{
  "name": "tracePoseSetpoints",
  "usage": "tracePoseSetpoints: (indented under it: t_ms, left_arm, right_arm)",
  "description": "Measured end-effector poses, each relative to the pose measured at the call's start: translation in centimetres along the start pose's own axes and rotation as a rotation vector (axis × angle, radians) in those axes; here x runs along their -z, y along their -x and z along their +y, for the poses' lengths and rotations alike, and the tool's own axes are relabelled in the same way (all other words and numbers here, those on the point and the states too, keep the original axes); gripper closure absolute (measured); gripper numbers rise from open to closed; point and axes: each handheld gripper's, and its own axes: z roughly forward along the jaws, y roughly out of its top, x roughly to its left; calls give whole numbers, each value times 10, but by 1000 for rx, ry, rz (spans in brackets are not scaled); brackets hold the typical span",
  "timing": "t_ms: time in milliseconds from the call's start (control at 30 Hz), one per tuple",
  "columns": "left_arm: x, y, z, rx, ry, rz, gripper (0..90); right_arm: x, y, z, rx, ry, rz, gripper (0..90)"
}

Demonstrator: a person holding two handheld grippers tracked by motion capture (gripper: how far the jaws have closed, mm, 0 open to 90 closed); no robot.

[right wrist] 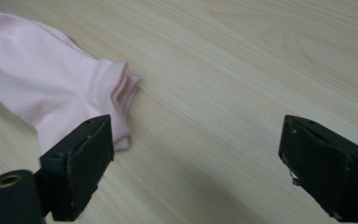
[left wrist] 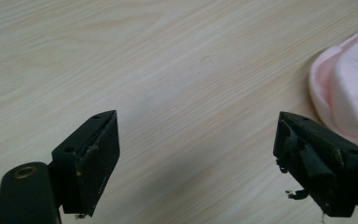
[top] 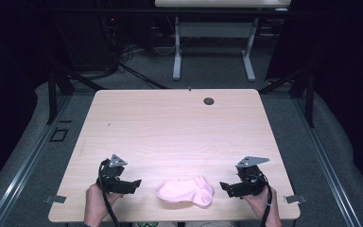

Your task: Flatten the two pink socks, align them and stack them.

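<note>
Pink sock (top: 186, 192) sits crumpled at the table's (top: 170, 123) near edge, right between the left gripper (top: 135, 183) and right gripper (top: 224, 187). Both have jaws spread wide, holding nothing (probably lined up to grab it from each end). Beyond that, bare wood.

Bright lit table (top: 179, 127), dark surroundings, soft blur.
</note>
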Motion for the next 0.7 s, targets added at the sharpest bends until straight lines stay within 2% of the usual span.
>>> tracePoseSetpoints:
  t_ms: [200, 433, 567, 700]
  left_arm:
    - [-2, -15, -15, 48, 4, 48, 96]
    - [-8, -31, -27, 94, 9, 90, 49]
    - [-12, -37, -34, 96, 23, 109, 27]
    - [-16, -43, -40, 98, 51, 125, 12]
  right_arm:
    - [6, 19, -14, -37, 8, -55, 0]
    - [3, 45, -34, -83, -9, -128, 0]
    - [-4, 58, -45, -113, -20, -149, 0]
    - [-9, 67, -52, -121, -30, -195, 0]
